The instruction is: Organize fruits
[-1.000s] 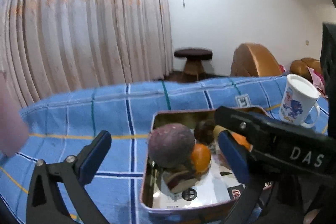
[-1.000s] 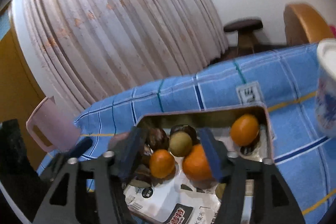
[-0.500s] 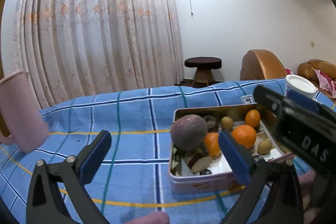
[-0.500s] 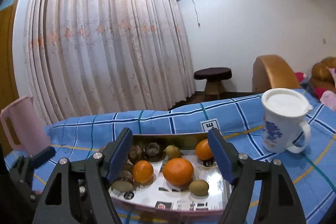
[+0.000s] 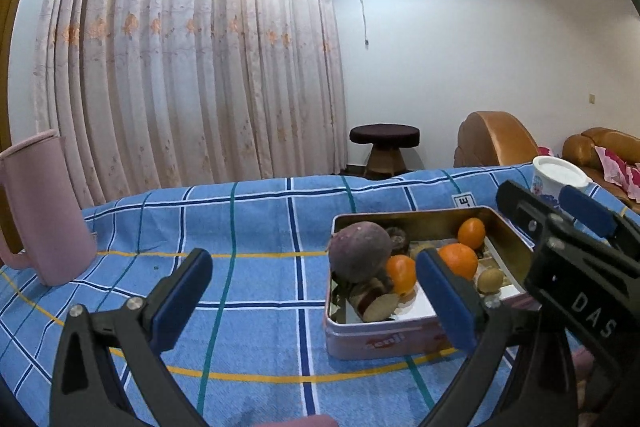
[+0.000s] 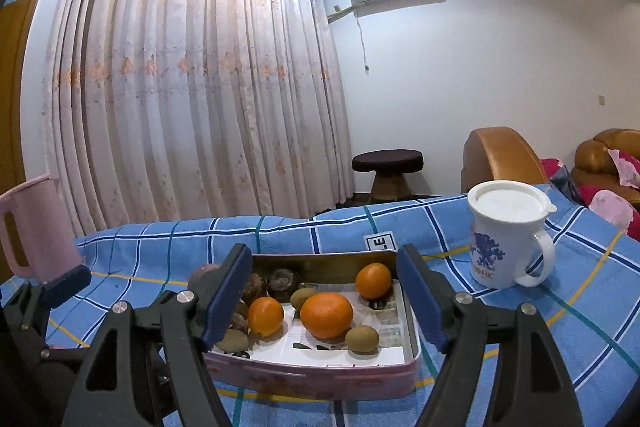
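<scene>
Now hovering the right gripper (image 6: 324, 287), jaws just lately opening and holding nothing, before the tin (image 6: 320, 375) on the blue cloth (image 6: 180, 247), the left gripper (image 5: 312, 291) gaping empty alongside, and lining up squarely over the large orange (image 6: 326, 315) inside while minding the metal rim.

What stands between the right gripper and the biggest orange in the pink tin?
Nothing visible. The right gripper, jaws open and empty, faces the biggest orange over the pink tin's near wall; a brown kiwi sits beside the orange.
</scene>
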`<control>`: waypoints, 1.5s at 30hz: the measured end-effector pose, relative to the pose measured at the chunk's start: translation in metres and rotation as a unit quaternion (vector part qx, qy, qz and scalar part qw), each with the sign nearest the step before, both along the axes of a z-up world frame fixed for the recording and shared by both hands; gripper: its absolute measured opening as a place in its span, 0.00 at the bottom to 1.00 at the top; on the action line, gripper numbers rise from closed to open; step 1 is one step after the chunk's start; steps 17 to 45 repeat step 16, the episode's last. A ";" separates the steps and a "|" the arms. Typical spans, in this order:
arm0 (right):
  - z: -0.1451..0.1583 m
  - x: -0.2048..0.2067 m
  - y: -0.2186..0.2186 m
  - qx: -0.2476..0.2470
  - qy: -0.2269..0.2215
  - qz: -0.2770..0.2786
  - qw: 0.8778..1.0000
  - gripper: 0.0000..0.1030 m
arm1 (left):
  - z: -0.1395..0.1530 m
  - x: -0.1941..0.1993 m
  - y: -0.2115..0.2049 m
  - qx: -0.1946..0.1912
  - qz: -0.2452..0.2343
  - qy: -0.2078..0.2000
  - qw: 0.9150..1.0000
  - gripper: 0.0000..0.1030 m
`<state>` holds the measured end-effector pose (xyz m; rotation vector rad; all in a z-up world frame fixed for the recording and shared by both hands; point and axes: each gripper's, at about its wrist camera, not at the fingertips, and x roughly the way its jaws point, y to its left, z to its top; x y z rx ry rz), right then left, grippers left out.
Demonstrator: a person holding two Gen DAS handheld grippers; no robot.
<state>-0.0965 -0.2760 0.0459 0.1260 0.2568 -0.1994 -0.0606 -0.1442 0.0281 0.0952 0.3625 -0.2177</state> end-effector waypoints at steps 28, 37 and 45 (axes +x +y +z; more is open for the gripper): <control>-0.002 -0.001 -0.004 0.012 0.005 -0.003 1.000 0.74 | -0.002 0.003 -0.001 -0.001 -0.006 0.018 1.000 1.00; -0.002 -0.001 -0.004 0.012 0.005 -0.003 1.000 0.74 | -0.002 0.003 -0.001 -0.001 -0.006 0.018 1.000 1.00; -0.002 -0.001 -0.004 0.012 0.005 -0.003 1.000 0.74 | -0.002 0.003 -0.001 -0.001 -0.006 0.018 1.000 1.00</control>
